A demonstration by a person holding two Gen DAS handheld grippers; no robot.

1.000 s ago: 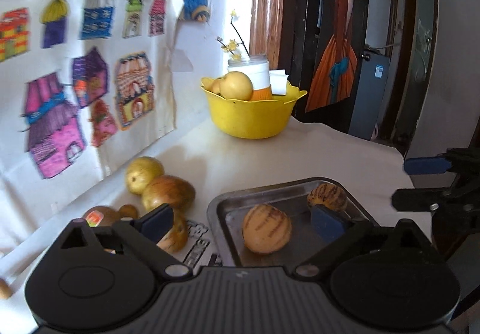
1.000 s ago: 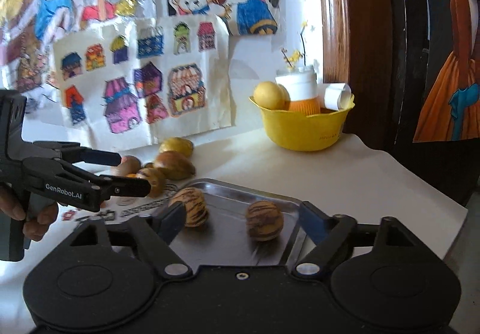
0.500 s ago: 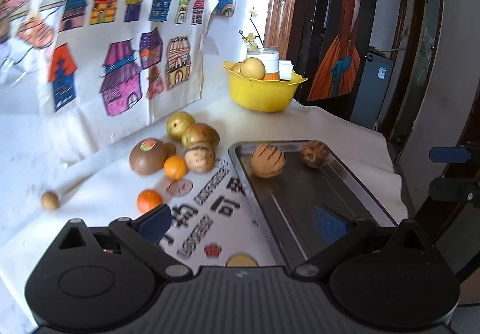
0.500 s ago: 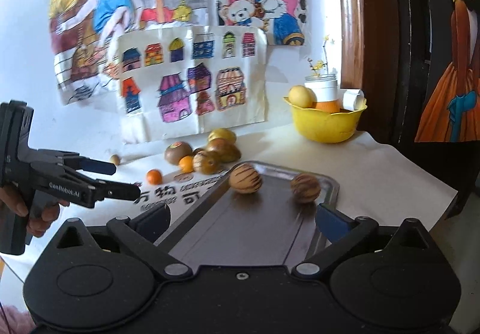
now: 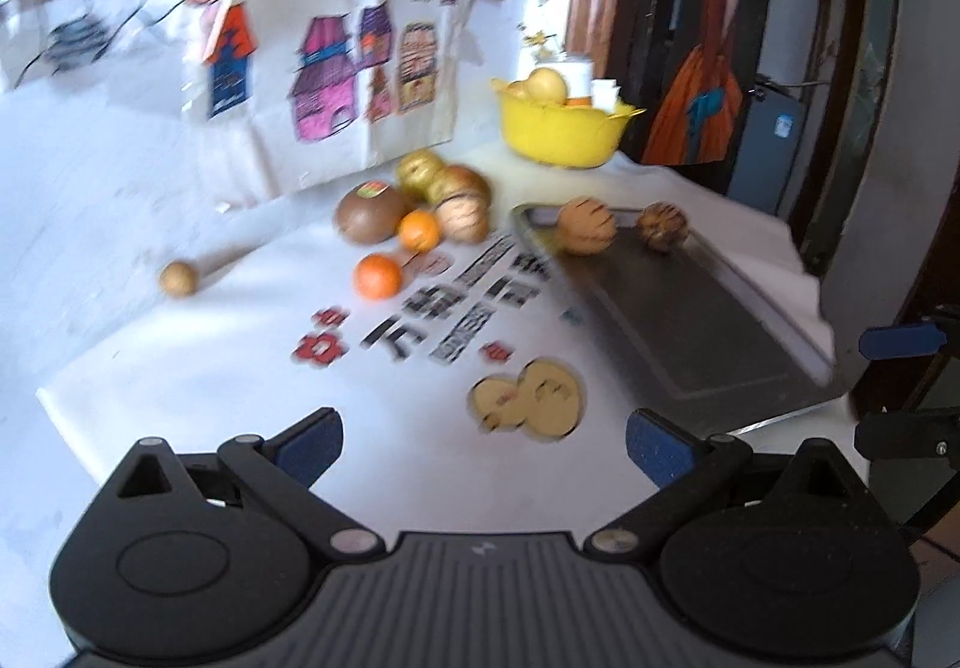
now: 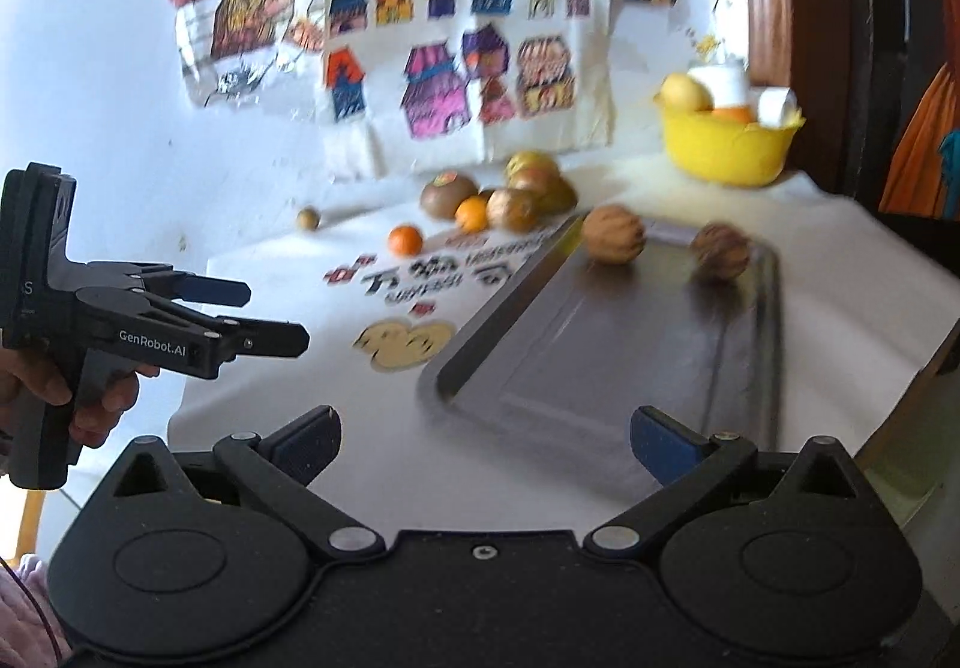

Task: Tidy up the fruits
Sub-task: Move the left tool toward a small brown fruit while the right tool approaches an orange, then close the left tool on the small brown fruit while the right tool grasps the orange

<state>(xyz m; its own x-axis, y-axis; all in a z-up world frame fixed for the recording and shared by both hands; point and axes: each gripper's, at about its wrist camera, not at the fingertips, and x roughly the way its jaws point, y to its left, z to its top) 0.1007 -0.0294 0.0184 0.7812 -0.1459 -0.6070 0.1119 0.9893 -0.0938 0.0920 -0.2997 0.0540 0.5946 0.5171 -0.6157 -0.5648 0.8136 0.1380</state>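
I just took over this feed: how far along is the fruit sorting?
Done: two striped melons sit at the far end of the metal tray. In hand: nothing; the left gripper and right gripper are both open and empty. Left: the cluster of fruit by the wall, the orange and the small round fruit lie on the tablecloth.

Bare tray (image 6: 606, 368) front (fruit cluster (image 6: 510, 197) far left)

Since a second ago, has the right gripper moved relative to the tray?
Yes. The right gripper has pulled back from the metal tray: its near edge now shows, and the two striped fruits sit far ahead.
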